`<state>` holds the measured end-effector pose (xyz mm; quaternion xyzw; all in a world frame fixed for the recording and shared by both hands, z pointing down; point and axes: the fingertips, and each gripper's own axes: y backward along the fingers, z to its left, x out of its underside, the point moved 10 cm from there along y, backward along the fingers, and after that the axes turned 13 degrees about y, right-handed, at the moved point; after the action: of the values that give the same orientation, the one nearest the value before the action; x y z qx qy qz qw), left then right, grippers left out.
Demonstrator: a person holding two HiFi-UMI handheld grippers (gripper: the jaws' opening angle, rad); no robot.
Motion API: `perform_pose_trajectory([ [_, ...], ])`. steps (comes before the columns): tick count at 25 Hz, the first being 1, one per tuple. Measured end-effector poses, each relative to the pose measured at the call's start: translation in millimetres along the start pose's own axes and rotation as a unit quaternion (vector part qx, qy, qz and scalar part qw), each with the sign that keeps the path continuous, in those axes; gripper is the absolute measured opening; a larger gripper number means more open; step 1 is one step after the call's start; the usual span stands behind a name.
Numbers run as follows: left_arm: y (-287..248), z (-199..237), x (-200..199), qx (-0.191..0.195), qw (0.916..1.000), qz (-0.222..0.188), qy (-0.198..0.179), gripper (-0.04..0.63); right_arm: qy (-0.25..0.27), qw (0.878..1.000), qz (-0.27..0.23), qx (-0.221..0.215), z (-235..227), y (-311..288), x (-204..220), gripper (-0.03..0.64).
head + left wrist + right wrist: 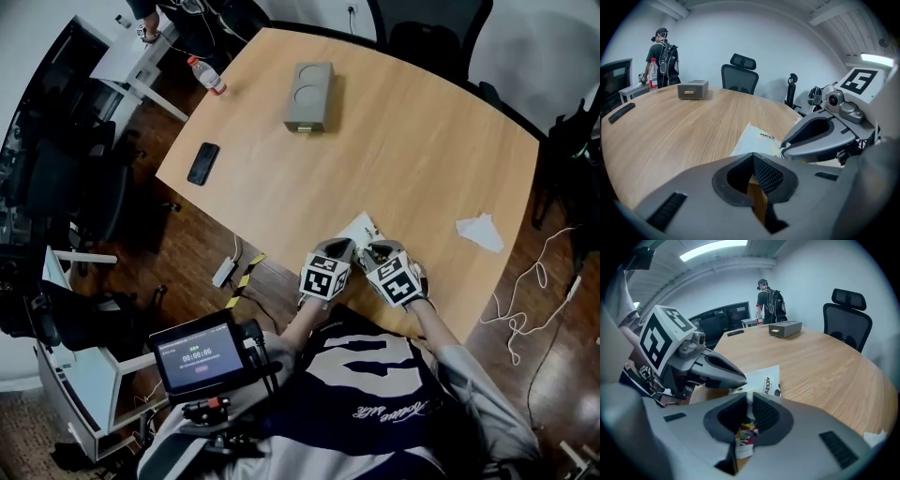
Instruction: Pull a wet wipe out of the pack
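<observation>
Wet-wipe pack at the near edge of the table. Left gripper, jaws together and empty, sits at the pack's near end (presumably to pin it down). Right gripper pinches narrowly on its printed top, placed for the pull.

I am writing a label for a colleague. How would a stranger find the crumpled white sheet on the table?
On the wooden table, find the flat printed pack at the near edge. To its right, alone, lies the crumpled white sheet: plain and wrinkled, not printed.
</observation>
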<state>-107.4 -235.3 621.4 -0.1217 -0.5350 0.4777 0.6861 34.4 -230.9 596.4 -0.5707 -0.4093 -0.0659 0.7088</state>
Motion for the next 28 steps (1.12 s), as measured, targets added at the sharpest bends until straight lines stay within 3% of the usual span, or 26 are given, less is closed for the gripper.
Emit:
perform_pose_trajectory([
  [1,0,0,0,-0.001,1.0,0.0,-0.001,0.003,0.005,1.0,0.003,0.0,1,1,0,0.023],
  [3,-1,-1,1,-0.002,1.0,-0.002,-0.002,0.003,0.008,1.0,0.004,0.002,2,3,0,0.018],
  [17,0,-2,2,-0.006,0.9999,-0.005,-0.014,0.003,-0.109,0.991,-0.074,0.016,5,51,2,0.015],
  [22,-1,-1,2,-0.006,0.9997,-0.004,-0.021,0.003,-0.159,0.978,-0.132,0.022,4,72,-7,0.015],
  [28,-1,0,1,0.005,0.9999,0.0,-0.016,0.003,-0.171,0.973,-0.148,0.053,7,96,-7,0.015],
])
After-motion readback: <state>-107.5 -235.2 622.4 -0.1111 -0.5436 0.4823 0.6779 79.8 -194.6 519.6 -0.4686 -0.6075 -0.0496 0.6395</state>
